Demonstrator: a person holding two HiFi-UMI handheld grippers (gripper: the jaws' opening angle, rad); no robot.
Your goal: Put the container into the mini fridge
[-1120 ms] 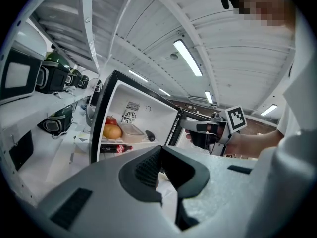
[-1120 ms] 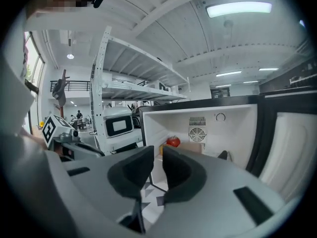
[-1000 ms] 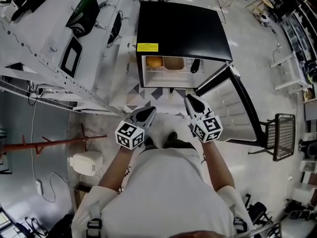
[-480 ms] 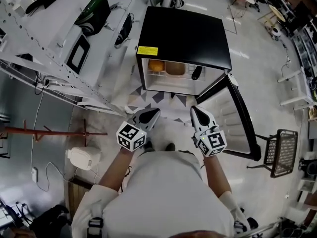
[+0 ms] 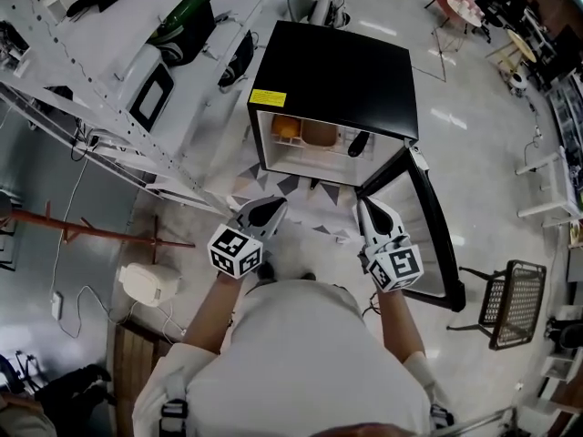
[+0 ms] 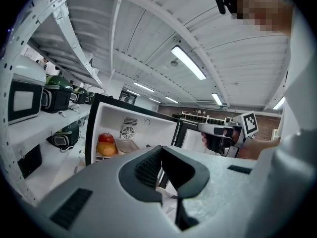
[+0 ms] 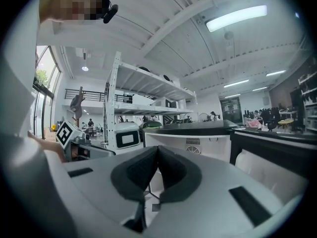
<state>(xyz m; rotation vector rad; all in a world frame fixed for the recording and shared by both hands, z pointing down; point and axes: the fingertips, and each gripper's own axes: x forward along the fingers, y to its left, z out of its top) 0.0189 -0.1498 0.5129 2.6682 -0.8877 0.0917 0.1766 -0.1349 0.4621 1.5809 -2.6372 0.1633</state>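
Note:
The black mini fridge stands on the floor with its door swung open to the right. On its shelf sit a clear container, an orange fruit and a dark object. The left gripper view shows the container beside a red apple and an orange. My left gripper and right gripper hover side by side a short way in front of the fridge opening. Both are shut with nothing between the jaws.
White metal shelving with a microwave and helmets runs along the left of the fridge. A white appliance sits on the floor at the left. A black wire chair stands at the right.
Both grippers have drawn back slightly from the fridge opening and remain side by side. The fridge contents and the door have not moved.

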